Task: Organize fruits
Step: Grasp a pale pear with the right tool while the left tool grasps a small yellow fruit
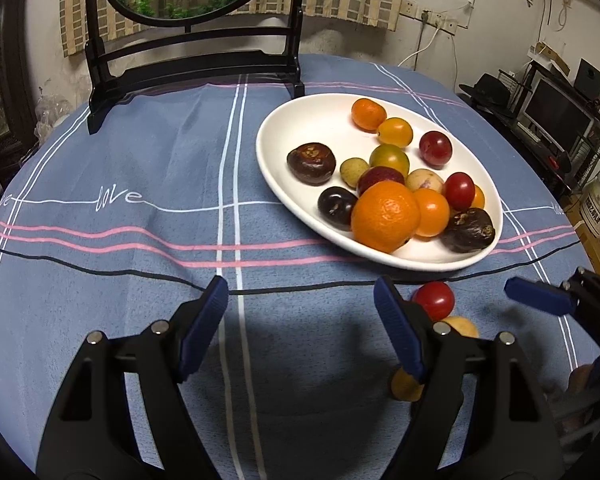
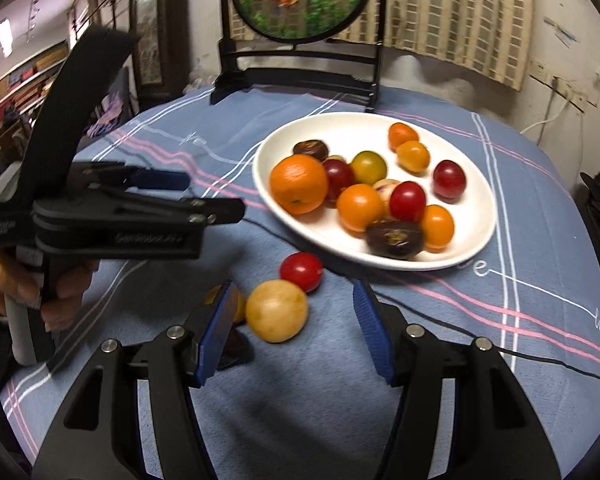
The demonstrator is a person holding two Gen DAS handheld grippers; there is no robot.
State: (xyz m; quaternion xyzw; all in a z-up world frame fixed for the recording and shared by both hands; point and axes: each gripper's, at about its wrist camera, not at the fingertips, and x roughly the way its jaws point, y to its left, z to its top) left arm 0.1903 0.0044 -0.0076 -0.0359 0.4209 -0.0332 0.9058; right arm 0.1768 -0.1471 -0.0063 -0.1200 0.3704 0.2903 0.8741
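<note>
A white plate on the blue checked cloth holds several fruits, among them a big orange. Loose on the cloth in front of it lie a red tomato, a pale yellow fruit and a small orange fruit. My right gripper is open; the yellow fruit lies between its fingertips, nearer the left one, with a gap on the right. My left gripper is open over bare cloth with nothing in it, left of the loose fruits.
A black stand with a round painted screen occupies the table's far side. A hand holds the left gripper's handle. A shelf with a monitor stands beyond the table's right edge. A dark shape lies under the right gripper's left finger.
</note>
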